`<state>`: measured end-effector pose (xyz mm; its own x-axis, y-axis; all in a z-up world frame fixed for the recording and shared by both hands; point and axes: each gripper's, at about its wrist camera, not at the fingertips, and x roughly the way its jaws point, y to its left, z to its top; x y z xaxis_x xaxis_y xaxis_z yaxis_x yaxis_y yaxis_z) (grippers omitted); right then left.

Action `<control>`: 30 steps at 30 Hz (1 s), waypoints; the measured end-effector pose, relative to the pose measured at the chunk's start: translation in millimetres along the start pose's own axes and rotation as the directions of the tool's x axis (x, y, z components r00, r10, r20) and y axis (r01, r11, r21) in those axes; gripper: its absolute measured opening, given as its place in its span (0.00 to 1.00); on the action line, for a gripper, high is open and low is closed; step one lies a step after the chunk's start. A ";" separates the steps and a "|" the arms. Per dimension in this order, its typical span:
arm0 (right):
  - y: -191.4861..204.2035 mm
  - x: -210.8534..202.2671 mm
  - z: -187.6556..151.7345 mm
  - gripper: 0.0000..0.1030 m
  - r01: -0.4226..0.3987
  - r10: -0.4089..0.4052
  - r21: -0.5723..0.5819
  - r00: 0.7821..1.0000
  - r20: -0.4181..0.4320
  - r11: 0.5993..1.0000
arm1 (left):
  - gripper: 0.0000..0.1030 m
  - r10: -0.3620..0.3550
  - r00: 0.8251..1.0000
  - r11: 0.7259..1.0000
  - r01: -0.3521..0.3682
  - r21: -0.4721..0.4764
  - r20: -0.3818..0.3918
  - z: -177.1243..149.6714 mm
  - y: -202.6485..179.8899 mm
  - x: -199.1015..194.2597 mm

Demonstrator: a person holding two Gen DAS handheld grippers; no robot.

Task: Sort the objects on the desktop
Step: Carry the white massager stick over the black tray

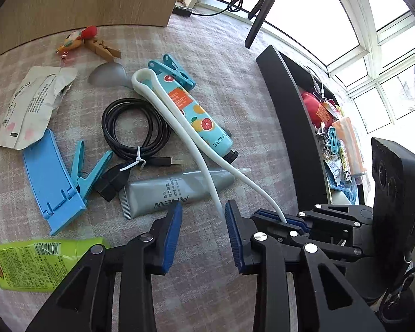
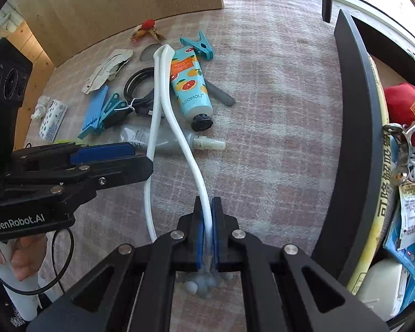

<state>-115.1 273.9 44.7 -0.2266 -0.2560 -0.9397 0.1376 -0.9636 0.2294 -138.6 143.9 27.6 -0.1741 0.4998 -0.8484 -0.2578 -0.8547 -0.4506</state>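
far left on the desk (image 1: 235, 63), a torn wrapper (image 1: 30, 105) lies flat and a green tube (image 1: 38, 262) sits near the lower edge. right of them a blue stand (image 1: 52, 182), a blue clip (image 1: 88, 171) and a coiled black cable (image 1: 132, 132) are crowded together, unsorted. a grey tube (image 1: 177, 193) lies just near of the cable, and a fruit-print tube (image 1: 193, 116) slants far of it with a second blue clip (image 1: 171, 69) at its far end.

the white strap (image 1: 177, 127), a long soft loop, drapes over both tubes, its closed end far and its two strands running near, probably because it is being drawn out of the pile.

the left gripper (image 1: 203, 235) hangs with its jaws partly apart beside the left strand; in the right wrist view that strand passes close by its tip, but whether the pads press it cannot be told.

the right gripper (image 2: 206, 232) is clamped on the right strand, pinched flat between the blue pads (image 2: 197, 238), a grip suited to lifting a limp thing by one side.

far right stands a black bin (image 2: 357, 116), already holding sorted bits, the likely destination.
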 end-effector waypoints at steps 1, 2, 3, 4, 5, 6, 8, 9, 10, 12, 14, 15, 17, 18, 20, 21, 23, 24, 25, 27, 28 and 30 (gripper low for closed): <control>0.2 -0.6 -1.3 0.05 -0.001 0.001 0.001 1.000 0.002 1.000 | 0.26 0.007 1.000 1.000 -0.007 0.009 0.006 2.8 -3.5 1.4; 0.3 -0.7 -2.3 0.05 -0.006 0.006 0.002 1.000 0.002 1.000 | 0.24 0.014 1.000 1.000 -0.014 0.024 0.006 5.8 -6.7 3.5; 0.2 -0.9 -3.3 0.05 -0.009 0.009 0.005 1.000 0.005 1.000 | 0.18 0.019 1.000 0.999 -0.019 0.037 0.004 7.8 -10.0 5.8; 0.1 -1.3 -4.1 0.05 -0.009 0.009 0.008 1.000 0.007 1.000 | 0.14 0.024 1.000 0.999 -0.024 0.046 -0.003 9.0 -12.5 8.3; 0.2 -1.7 -5.5 0.05 -0.009 0.009 0.013 1.000 0.010 1.000 | 0.11 0.032 0.999 0.998 -0.032 0.051 -0.009 9.4 -13.9 10.9; -0.1 -2.1 -6.3 0.05 -0.008 0.008 0.016 1.000 0.014 1.000 | 0.11 0.040 0.999 0.998 -0.039 0.052 -0.009 9.3 -14.8 12.3; -1.3 -3.7 -8.1 0.04 -0.011 0.010 0.027 1.000 0.024 1.000 | 0.10 0.031 0.999 0.998 -0.031 0.049 -0.007 8.1 -15.0 12.9; -1.4 -4.9 -8.9 0.04 -0.009 0.008 0.033 1.000 0.030 0.999 | 0.10 0.028 1.000 0.999 -0.028 0.045 -0.004 7.3 -15.3 11.9; -1.5 -7.0 -9.9 0.04 -0.008 0.007 0.038 0.999 0.037 0.999 | 0.10 0.030 1.000 0.999 -0.030 0.045 0.000 6.9 -16.0 10.2; 1.4 -11.1 -7.7 0.04 -0.008 0.006 0.046 0.999 0.051 0.999 | 0.10 0.038 0.999 0.998 -0.038 0.051 0.012 7.2 -19.4 5.1; 5.8 -20.2 -7.9 0.04 0.001 -0.004 0.034 0.997 0.071 0.999 | 0.10 0.047 0.998 0.997 -0.049 0.067 0.028 9.3 -25.6 -2.2; 6.9 -24.8 -8.2 0.04 0.006 -0.008 0.028 0.996 0.084 1.000 | 0.10 0.049 0.998 0.996 -0.051 0.072 0.036 11.4 -29.6 -6.5; 8.3 -36.8 -6.8 0.04 0.010 -0.013 0.030 0.994 0.112 1.000 | 0.09 0.042 0.998 0.995 -0.046 0.085 0.047 16.7 -37.1 -14.7; 7.7 -43.4 -6.1 0.04 0.011 -0.015 0.035 0.992 0.126 0.999 | 0.09 0.036 0.998 0.995 -0.041 0.092 0.053 19.9 -41.3 -18.6; 1.4 -58.8 -5.8 0.04 0.010 -0.019 0.056 0.988 0.154 0.998 | 0.09 0.018 0.998 0.994 -0.025 0.110 0.063 28.0 -52.2 -25.3; -1.9 -66.0 -6.4 0.04 0.008 -0.020 0.068 0.986 0.166 0.998 | 0.09 0.009 0.998 0.993 -0.017 0.119 0.065 31.8 -58.5 -27.2; -7.6 -79.8 -5.5 0.04 0.006 -0.025 0.095 0.980 0.196 0.996 | 0.08 -0.003 0.998 0.989 -0.008 0.146 0.069 40.3 -76.4 -27.8; -10.4 -86.6 -2.8 0.04 0.012 -0.034 0.108 0.977 0.210 0.994 | 0.08 -0.006 0.998 0.987 -0.006 0.162 0.070 44.2 -86.3 -27.0; -12.3 -92.4 -3.5 0.04 0.017 -0.045 0.124 0.974 0.224 0.992 | 0.07 -0.010 0.997 0.984 -0.003 0.179 0.071 46.8 -96.0 -25.8; -23.7 -106.0 -10.1 0.04 0.021 -0.060 0.158 0.968 0.246 0.987 | 0.06 -0.023 0.997 0.977 0.009 0.215 0.067 51.4 -117.1 -21.5; -29.2 -111.2 -13.7 0.04 0.026 -0.071 0.176 0.964 0.255 0.984 | 0.06 -0.032 0.998 0.974 0.018 0.226 0.060 53.7 -126.8 -18.5; -41.2 -122.5 -20.7 0.04 0.053 -0.110 0.211 0.957 0.268 0.976 | 0.06 -0.054 0.997 0.968 0.040 0.249 0.047 57.0 -148.2 -11.7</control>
<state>-73.1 346.6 145.2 -0.4908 -0.1597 -0.8565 -0.0812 -0.9704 0.2275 -152.6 272.7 120.1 -0.2043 0.5509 -0.8092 -0.4935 -0.7718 -0.4008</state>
